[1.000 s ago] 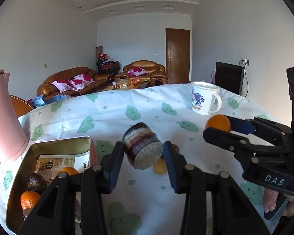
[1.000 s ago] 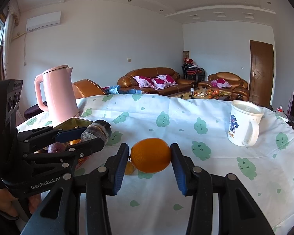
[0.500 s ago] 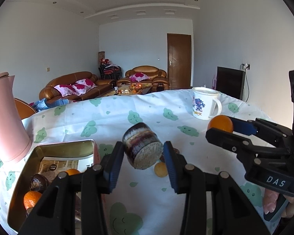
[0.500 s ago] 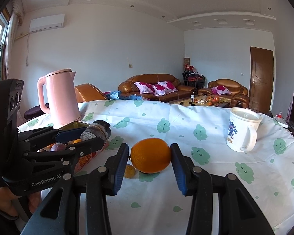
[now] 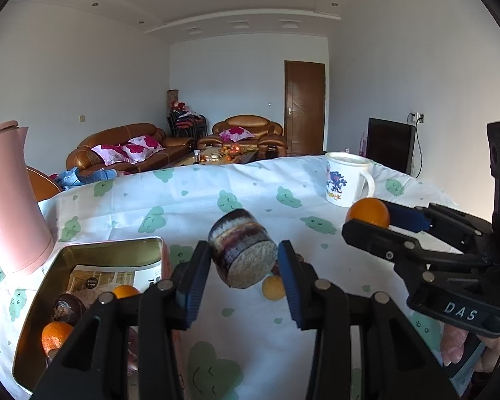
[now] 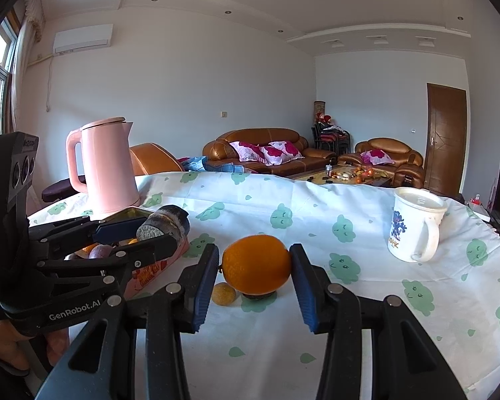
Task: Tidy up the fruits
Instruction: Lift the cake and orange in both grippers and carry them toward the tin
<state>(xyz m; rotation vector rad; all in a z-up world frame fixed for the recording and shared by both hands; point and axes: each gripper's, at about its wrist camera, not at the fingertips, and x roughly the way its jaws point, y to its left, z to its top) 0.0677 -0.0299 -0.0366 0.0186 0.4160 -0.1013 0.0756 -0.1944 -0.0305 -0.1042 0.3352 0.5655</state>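
Note:
My left gripper [image 5: 244, 263] is shut on a dark, purple-banded cut stalk piece [image 5: 241, 248] with a pale grainy end, held above the table. My right gripper [image 6: 256, 265] is shut on an orange [image 6: 256, 264], also held above the table. Each gripper shows in the other's view: the right one with its orange [image 5: 368, 212] and the left one with the stalk piece [image 6: 163, 225]. A gold metal tin [image 5: 113, 250] at the lower left holds oranges [image 5: 55, 333] and a dark round fruit [image 5: 66, 306]. A small yellow fruit [image 5: 272, 287] lies on the cloth beneath the grippers.
A pink kettle [image 6: 106, 166] stands at the left behind the tin. A white printed mug [image 6: 413, 225] stands at the right. The table carries a white cloth [image 6: 316, 213] with green cloud prints. Sofas and a door are far behind.
Both grippers have risen and tilted up a little, each keeping hold of its item. The table objects sit lower in both views.

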